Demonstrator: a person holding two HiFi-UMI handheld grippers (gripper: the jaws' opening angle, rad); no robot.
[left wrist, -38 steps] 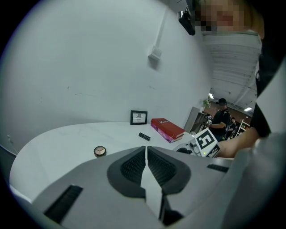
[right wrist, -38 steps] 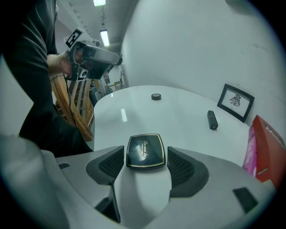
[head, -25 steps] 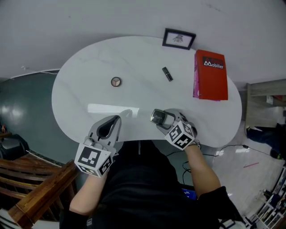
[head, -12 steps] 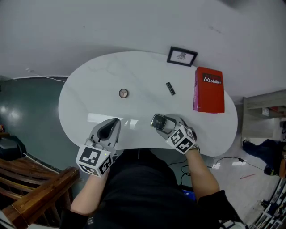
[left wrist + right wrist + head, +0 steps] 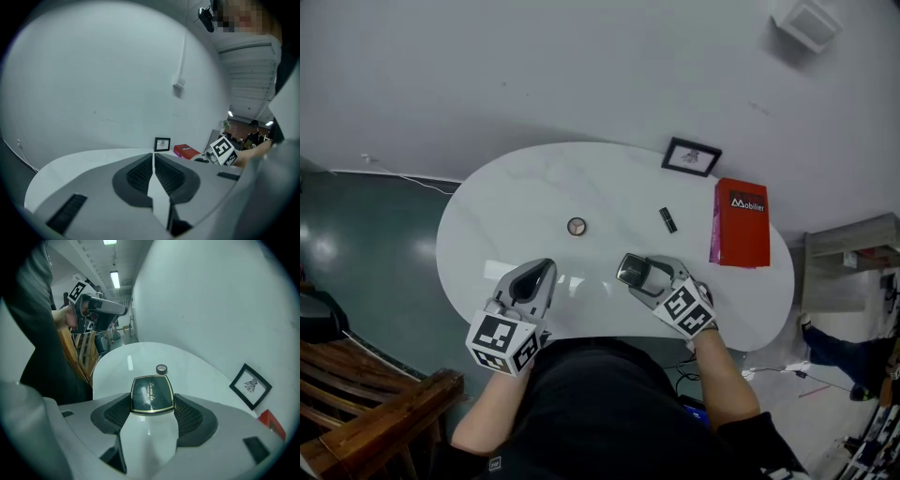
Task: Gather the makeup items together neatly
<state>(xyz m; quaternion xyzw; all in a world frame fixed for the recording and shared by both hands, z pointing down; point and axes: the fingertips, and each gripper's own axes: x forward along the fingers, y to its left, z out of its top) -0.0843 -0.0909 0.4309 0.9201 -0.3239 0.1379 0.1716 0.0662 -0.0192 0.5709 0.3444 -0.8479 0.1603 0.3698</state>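
My right gripper (image 5: 634, 273) (image 5: 152, 397) is shut on a black square compact with a gold rim (image 5: 631, 271) (image 5: 151, 394), held above the white oval table (image 5: 506, 220) near its front edge. A small round makeup pot (image 5: 577, 226) (image 5: 161, 368) lies on the table's middle. Further right lies a dark lipstick tube (image 5: 667, 219). My left gripper (image 5: 541, 275) (image 5: 153, 165) hovers over the table's front left, jaws shut with nothing between them.
A red box (image 5: 742, 223) (image 5: 187, 151) lies at the table's right end. A small framed picture (image 5: 692, 157) (image 5: 162, 144) (image 5: 251, 386) leans against the wall behind it. A wooden chair (image 5: 366, 412) stands at the lower left.
Both grippers have risen a little and stayed over the table's front edge. The right one still holds the compact. The table appears further away as the head view shifted.
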